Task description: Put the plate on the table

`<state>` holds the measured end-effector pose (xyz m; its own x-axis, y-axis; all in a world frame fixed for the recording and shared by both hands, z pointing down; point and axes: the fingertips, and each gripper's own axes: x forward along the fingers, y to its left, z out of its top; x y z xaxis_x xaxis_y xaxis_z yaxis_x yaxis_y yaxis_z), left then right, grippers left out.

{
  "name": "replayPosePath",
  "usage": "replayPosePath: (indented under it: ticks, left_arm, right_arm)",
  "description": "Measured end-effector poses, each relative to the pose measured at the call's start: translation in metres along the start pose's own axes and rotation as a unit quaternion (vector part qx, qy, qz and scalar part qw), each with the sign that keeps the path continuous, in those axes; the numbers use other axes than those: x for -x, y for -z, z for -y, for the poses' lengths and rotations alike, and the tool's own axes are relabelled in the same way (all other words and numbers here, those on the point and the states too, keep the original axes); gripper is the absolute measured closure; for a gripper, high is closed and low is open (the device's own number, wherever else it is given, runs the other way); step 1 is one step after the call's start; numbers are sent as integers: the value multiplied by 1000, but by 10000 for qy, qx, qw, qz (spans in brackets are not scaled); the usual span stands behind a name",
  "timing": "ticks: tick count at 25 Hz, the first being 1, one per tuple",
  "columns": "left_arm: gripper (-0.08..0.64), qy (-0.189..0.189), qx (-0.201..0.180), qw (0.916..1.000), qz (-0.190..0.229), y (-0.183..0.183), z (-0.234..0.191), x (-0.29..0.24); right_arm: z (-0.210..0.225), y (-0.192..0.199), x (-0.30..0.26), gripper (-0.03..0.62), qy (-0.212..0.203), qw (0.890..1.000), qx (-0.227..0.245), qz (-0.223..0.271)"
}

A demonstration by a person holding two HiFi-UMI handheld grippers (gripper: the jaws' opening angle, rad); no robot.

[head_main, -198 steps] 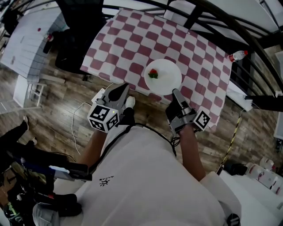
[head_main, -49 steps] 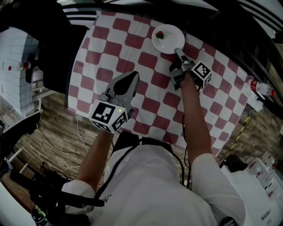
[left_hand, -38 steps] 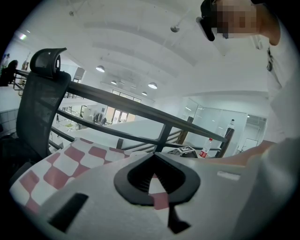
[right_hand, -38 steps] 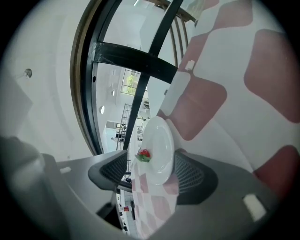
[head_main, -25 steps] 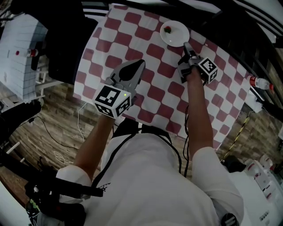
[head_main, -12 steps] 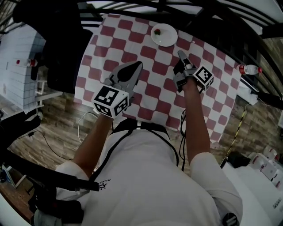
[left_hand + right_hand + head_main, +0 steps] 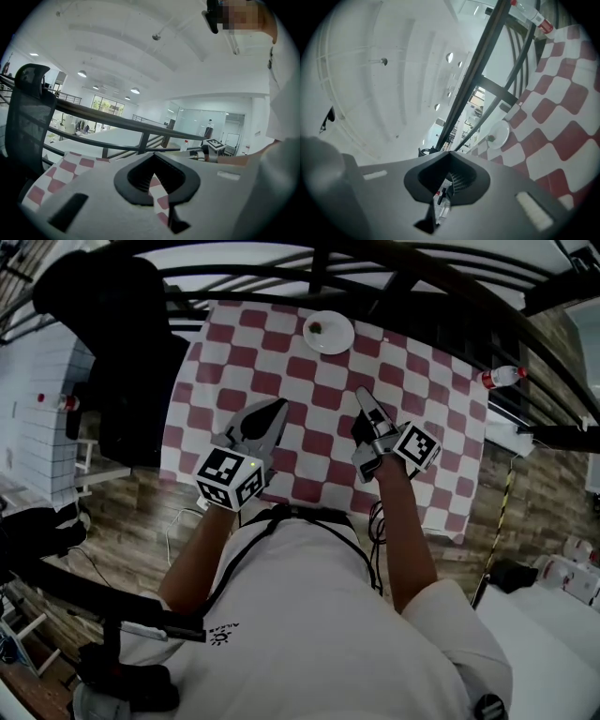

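A small white plate [image 7: 328,333] lies on the red-and-white checked table [image 7: 427,418], near its far edge, with a small red and green piece of food [image 7: 317,328] on it. The right gripper view shows the plate [image 7: 499,133] well ahead of the jaws. My right gripper [image 7: 359,392] hovers above the middle of the table, clear of the plate, shut and with nothing in it. My left gripper [image 7: 279,405] hangs over the table's near left part, its jaws [image 7: 152,157] shut and holding nothing.
A black mesh chair [image 7: 122,362] stands at the table's left side. Black railing bars [image 7: 394,277] arch over the far edge. A plastic bottle with a red cap [image 7: 502,378] lies beyond the table's right corner. Wooden floor surrounds the table.
My right gripper has let go of the plate's rim, shut, and pulled back towards me and upward. The plate stays on the table. The left gripper has lifted slightly.
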<state>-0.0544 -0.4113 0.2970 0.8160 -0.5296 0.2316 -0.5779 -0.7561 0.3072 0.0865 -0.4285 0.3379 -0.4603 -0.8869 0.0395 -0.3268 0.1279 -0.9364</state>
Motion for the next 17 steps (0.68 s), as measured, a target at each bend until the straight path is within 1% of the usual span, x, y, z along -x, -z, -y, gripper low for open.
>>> replayPosePath:
  ticks: [7,11,17]
  left_arm:
    - [558,51,-40,10000,-13,2,7,20]
    - [558,29,-91,10000,3,1,7,29]
    - [558,4,-100,9999,28,1,8,39]
  right_arm:
    - [-40,21,41,588,-27,9996,276,88]
    - [-51,26,58,588,38,9987,478,161]
    - [-63,23,79,588,10,9970,635,443]
